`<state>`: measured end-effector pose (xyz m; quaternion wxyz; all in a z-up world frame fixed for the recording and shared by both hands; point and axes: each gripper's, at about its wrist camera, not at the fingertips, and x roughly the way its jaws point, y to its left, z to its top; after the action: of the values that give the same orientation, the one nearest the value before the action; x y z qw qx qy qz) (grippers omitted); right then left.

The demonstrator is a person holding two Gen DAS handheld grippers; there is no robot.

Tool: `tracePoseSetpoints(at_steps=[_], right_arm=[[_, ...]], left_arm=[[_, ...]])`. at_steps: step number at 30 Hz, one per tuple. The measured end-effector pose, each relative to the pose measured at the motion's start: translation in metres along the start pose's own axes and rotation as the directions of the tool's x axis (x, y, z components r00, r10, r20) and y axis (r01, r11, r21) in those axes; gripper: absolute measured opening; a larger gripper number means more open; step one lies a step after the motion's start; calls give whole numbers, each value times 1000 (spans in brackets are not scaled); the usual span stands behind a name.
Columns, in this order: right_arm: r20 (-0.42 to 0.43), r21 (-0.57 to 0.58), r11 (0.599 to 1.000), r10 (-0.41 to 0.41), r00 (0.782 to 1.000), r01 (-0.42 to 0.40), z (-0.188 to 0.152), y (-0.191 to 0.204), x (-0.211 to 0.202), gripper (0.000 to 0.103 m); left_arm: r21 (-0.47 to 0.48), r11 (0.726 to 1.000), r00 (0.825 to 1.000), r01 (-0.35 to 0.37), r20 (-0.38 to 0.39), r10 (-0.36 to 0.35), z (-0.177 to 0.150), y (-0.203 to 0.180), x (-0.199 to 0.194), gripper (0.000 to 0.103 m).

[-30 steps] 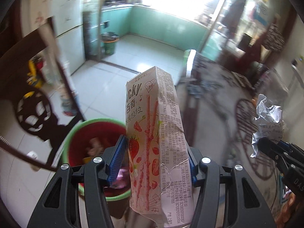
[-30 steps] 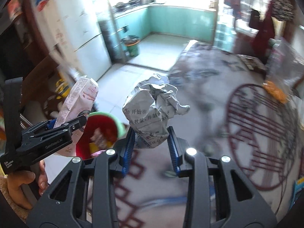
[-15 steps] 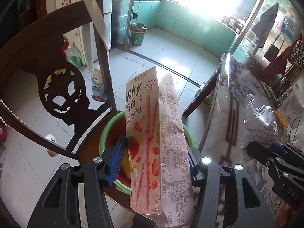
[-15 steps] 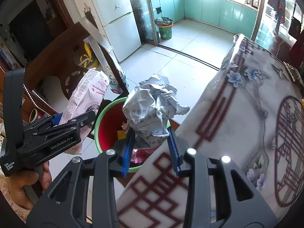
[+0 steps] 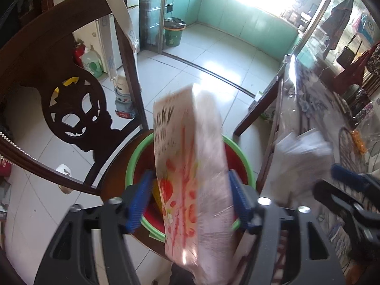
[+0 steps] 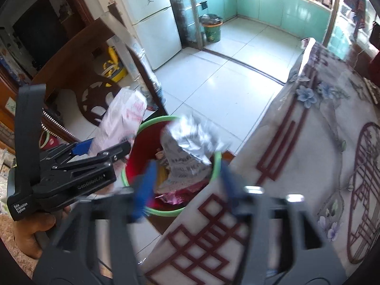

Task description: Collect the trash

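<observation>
Left wrist view: the left tool [image 5: 190, 201] stood parted, its pads clear of the blurred snack box [image 5: 192, 166] tipping over the red bin [image 5: 133, 163] — light, thin card, best pinched across its flat faces. Right wrist view: the right tool [image 6: 184, 182] was spread too, the crumpled paper [image 6: 187, 147] loose above the bin, soft, weightless, grabbable anywhere; only here showed the bench [image 6: 308, 166] edge and trash already inside

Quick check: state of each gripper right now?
Left gripper: open, snack box slipping free.
Right gripper: open, crumpled paper dropping toward bin.
</observation>
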<state>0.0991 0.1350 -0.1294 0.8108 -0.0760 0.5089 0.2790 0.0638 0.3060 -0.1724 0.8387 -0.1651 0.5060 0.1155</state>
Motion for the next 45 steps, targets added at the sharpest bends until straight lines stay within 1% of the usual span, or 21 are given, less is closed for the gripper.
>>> tracePoseSetpoints(at_steps=[3, 5, 8, 10, 13, 16, 18, 20, 21, 24, 25, 27, 28, 30, 31, 33, 35, 37, 39, 41, 45], right_arm=[[30, 23, 1000, -11, 999, 11, -2, -7, -12, 70], [56, 45, 998, -48, 997, 46, -4, -17, -23, 77], [114, 106, 991, -97, 989, 84, -11, -38, -46, 84], [152, 146, 982, -139, 979, 116, -17, -55, -64, 90], [208, 178, 969, -205, 956, 169, -26, -79, -95, 97], [273, 194, 959, -257, 927, 209, -38, -100, -131, 98], [305, 200, 954, -277, 911, 223, -47, -113, -152, 98], [340, 207, 950, -295, 893, 235, -59, -128, -177, 98], [359, 209, 949, -301, 884, 238, -64, -134, -187, 98], [442, 211, 940, -337, 832, 268, -83, -150, -226, 98], [482, 210, 934, -357, 800, 290, -90, -155, -242, 98], [521, 214, 919, -393, 758, 330, -99, -161, -261, 98], [522, 218, 908, -419, 743, 359, -102, -167, -271, 98], [517, 242, 895, -446, 731, 375, -107, -178, -286, 98], [513, 254, 895, -446, 734, 366, -110, -184, -293, 98], [509, 276, 904, -426, 748, 328, -116, -195, -305, 98], [514, 294, 906, -419, 749, 305, -122, -205, -317, 98], [498, 287, 903, -426, 756, 320, -125, -210, -324, 98], [479, 285, 898, -436, 762, 335, -128, -212, -326, 98], [465, 291, 891, -450, 763, 348, -130, -215, -328, 98], [453, 287, 883, -467, 759, 371, -135, -218, -331, 98]], left_arm=[[6, 1000, 1000, -6, 25, 6, 1, -6, -5, 79], [21, 1000, 999, 0, 48, -1, 2, -16, -11, 82], [36, 999, 995, 21, 96, -24, 4, -35, -24, 88], [47, 998, 991, 41, 128, -47, 4, -47, -33, 90], [82, 992, 977, 96, 185, -110, 2, -77, -52, 95], [102, 983, 950, 151, 259, -173, -6, -110, -75, 95], [109, 978, 926, 177, 318, -203, -14, -134, -92, 95], [141, 978, 900, 155, 387, -198, -25, -161, -110, 95], [169, 979, 887, 119, 425, -181, -32, -178, -121, 95], [203, 978, 857, 39, 496, -137, -50, -221, -146, 95], [208, 978, 851, 33, 508, -136, -53, -231, -153, 95], [219, 975, 823, 45, 545, -161, -62, -253, -172, 95], [215, 975, 808, 60, 563, -174, -68, -263, -182, 95], [203, 977, 793, 64, 584, -173, -75, -277, -194, 95], [199, 978, 792, 60, 587, -168, -77, -282, -198, 95], [188, 981, 802, 55, 577, -156, -83, -293, -205, 95], [178, 980, 810, 93, 559, -178, -89, -299, -209, 95], [161, 979, 814, 124, 547, -193, -94, -300, -211, 95], [139, 983, 832, 124, 525, -179, -96, -304, -211, 95], [138, 983, 840, 118, 514, -173, -100, -307, -210, 95], [143, 985, 847, 91, 510, -152, -104, -312, -212, 95]])
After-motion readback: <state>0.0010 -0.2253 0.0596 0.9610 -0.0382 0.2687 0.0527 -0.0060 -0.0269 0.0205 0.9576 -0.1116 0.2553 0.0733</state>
